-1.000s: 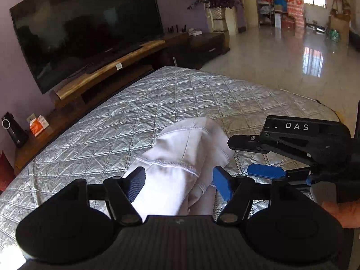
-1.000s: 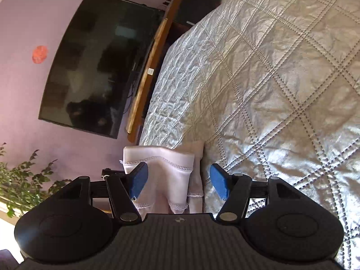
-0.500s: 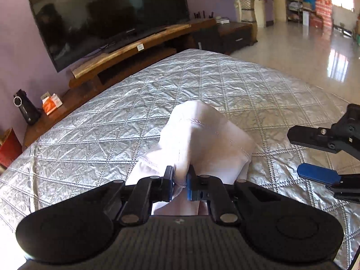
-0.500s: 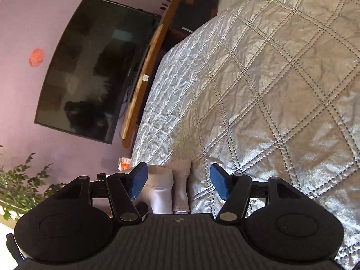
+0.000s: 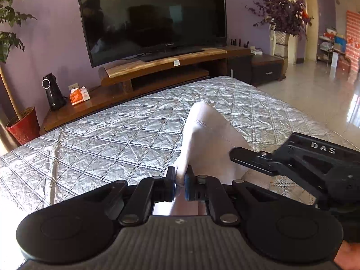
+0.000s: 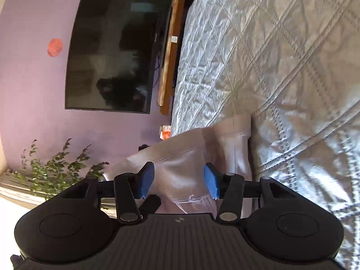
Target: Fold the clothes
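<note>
On bed (image 5: 112,139): garment (image 5: 209,139) bunched, unfolded.
Left claw (image 5: 179,180): pinching garment.
Right claw (image 6: 178,180): closing around garment.
Left: every fold.

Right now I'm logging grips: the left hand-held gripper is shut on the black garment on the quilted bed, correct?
Not black: the garment is white. The left wrist view shows the left hand-held gripper shut on it, on the quilted bed.

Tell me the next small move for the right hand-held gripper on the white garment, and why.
Probably finish closing the right hand-held gripper on the white garment. Its jaws are closing with cloth between them, but the pads do not yet press on it. The left hand-held gripper is already shut on a fold of the garment above the quilt, so a second grip would let both lift it.
</note>
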`<state>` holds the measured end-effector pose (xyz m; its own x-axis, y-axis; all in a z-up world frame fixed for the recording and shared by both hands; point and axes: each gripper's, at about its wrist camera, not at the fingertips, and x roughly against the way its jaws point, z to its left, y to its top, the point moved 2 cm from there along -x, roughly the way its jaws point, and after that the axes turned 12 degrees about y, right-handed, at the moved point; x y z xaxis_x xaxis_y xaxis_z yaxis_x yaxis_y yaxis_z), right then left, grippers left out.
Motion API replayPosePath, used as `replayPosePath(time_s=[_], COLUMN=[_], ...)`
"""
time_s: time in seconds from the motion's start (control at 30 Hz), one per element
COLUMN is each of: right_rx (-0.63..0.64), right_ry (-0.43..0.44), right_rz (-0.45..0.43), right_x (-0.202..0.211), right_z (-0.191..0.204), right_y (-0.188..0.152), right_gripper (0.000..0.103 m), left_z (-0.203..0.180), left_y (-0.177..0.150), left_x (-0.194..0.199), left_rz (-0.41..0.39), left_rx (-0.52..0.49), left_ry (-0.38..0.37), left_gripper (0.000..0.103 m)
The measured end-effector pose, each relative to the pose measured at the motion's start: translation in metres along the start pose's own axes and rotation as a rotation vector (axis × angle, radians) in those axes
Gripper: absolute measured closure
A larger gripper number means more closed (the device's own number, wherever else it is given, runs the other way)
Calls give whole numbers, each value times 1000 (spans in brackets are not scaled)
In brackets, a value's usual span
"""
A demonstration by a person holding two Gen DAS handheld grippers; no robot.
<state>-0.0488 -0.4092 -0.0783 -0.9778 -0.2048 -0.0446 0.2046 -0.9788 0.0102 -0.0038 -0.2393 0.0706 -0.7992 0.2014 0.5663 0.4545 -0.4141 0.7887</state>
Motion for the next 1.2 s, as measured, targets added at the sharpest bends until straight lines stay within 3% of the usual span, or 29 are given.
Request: replayPosePath(time_s=[0.07,0.2,0.3,0.4,0.47,0.57,0.7,0.8,0.9,0.93,1.0,1.1,1.2], right_rx=[-29,-27,2,-55,-163,-205,-261,-377,-364,-369,-403,-376,-302], right_ry=[41,30,28,96,138,105,135,150,82,68,77,84,3], right_rz=[7,-11,25,19,-50,-113,-91,10,37,48,51,-24,-55], right_x=[-18,-44,-60,-63,-46,-27,-36,-58,-69,-72,-72,-55,-31], right_z=[-6,-15,-9,-7,-13,-18,-13,-25,-33,-34,-35,-25,-17], right_y=[-1,2,3,4,8,9,0,-16,-20,-19,-18,-9,3], right_gripper=[47,49,36,24,24,31,33,33,32,37,32,28,33], left_z=[0,3,6,10,14,18,19,20,21,22,23,20,18], left_y=[1,6,9,11,13,15,15,15,17,17,16,15,16], left_x=[0,-5,-6,-6,-9,-15,-18,-16,-16,-16,-16,-14,-14], left_rz=[-8,-11,-9,-9,11,33,40,38,46,45,43,29,28], left_rx=[-16,-15,5,29,56,77,86,93,102,104,108,96,101], left_ry=[1,0,10,12,-1,-7,-18,-43,-54,-57,-62,-57,-55], left_gripper=[96,96,96,96,96,96,96,96,96,96,96,96,96])
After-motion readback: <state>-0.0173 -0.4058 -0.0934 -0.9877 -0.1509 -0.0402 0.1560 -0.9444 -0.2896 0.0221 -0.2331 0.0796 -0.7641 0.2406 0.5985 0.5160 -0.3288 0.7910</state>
